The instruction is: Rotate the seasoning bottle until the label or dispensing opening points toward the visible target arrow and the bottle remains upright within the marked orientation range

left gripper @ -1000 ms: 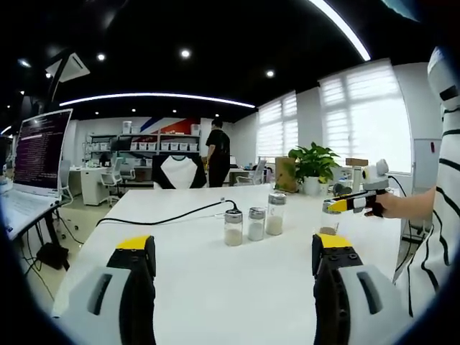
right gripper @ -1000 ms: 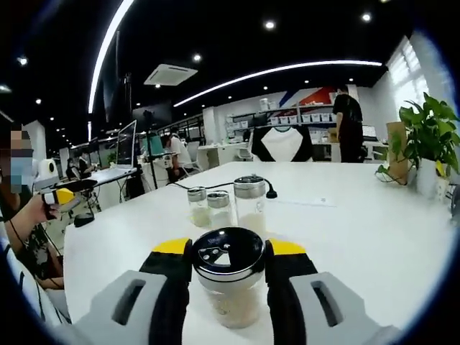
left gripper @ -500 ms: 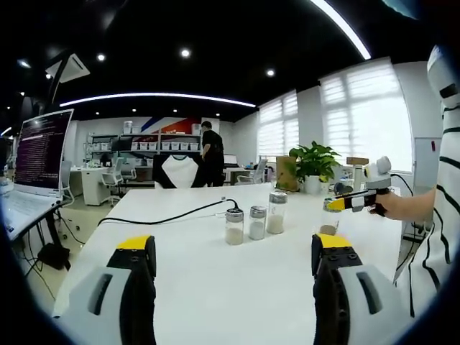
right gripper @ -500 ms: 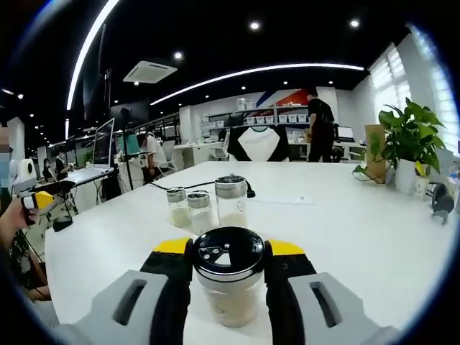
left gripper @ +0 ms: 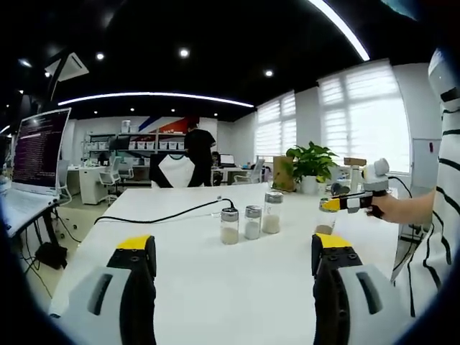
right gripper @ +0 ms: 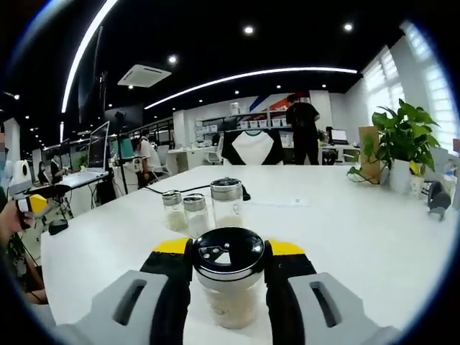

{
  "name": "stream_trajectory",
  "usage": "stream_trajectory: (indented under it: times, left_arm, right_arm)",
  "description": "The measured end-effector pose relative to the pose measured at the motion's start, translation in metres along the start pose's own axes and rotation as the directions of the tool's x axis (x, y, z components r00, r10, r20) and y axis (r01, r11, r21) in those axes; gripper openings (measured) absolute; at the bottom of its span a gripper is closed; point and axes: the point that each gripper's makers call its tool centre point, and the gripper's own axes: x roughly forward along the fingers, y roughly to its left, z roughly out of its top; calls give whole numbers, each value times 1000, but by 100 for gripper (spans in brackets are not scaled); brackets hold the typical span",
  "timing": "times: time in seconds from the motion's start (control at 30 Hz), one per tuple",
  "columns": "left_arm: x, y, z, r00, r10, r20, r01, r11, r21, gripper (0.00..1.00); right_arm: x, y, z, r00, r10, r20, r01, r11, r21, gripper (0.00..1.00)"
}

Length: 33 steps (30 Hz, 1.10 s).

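The right gripper (right gripper: 228,269) is closed on the bottle (right gripper: 229,284), its jaws pressed to either side just under the black cap (right gripper: 229,254). The bottle stands upright, near the front of the white surface (right gripper: 359,223), with pale seasoning in its lower part. The cap faces the camera and its dispensing opening shows as a light wedge near the middle. The left gripper (left gripper: 233,262) is open and holds nothing, poised above the surface (left gripper: 215,280).

No target arrow or orientation marks can be made out in either view, so the direction to turn is a judgement. To do the step well, I would turn the wrist slowly about the bottle's own upright axis and keep the jaws level. The grip should stay firm under the cap so the glass does not slip. Watching the wedge on the cap gives the best cue for when to stop.

The right gripper view gives the cap detail and three more shakers (right gripper: 203,208) standing in a row further back on the surface, well apart from the held bottle. The left gripper view shows the same scene from the side: the right gripper (left gripper: 338,204) in a hand (left gripper: 384,206), the bottle (left gripper: 327,219) under it, the three shakers (left gripper: 250,221), a black cable (left gripper: 162,214) and a plant (left gripper: 310,164).
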Motion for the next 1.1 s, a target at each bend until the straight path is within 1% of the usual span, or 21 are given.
stream_trajectory:
  times: [0.1,0.2,0.27,0.33,0.4,0.47,0.63,0.73,0.8,0.97,1.1]
  left_arm:
    - [1,-1,1,1000,-5,-7,5,1000,16,94]
    - [2,-1,10,1000,-10,16,10,1000,16,95]
    - [3,-1,12,1000,-17,24,16,1000,13,95]
    - [4,0,11,1000,-19,17,18,1000,16,95]
    - [4,2,11,1000,-15,14,15,1000,19,95]
    - [3,4,11,1000,-14,18,14,1000,-2,95]
    - [2,6,13,1000,-8,30,8,1000,-3,94]
    - [5,3,11,999,-17,28,17,1000,-10,94]
    - [8,1,9,1000,-24,16,24,1000,-8,94]
    - [11,-2,13,999,-34,27,34,999,-6,94]
    - [12,-2,14,999,-31,34,31,999,-7,94]
  right_arm:
    - [0,0,0,1000,3,3,-3,1000,2,38]
    - [1,-1,0,1000,6,0,-6,1000,1,38]
    - [1,0,-1,1000,5,1,-5,1000,4,38]
    - [1,0,-1,1000,3,0,-3,1000,-1,38]
    - [1,-1,-1,1000,-2,14,2,1000,4,38]
    - [2,-1,-1,1000,-7,19,7,1000,7,38]
    - [3,-2,0,1000,-6,24,5,1000,4,38]
    - [3,-2,0,1000,-4,28,4,1000,3,38]
    - [3,-3,0,1000,-5,29,5,1000,2,38]
    - [3,-2,0,1000,4,30,-4,1000,3,38]
    - [3,-2,0,999,9,39,-9,1000,3,38]
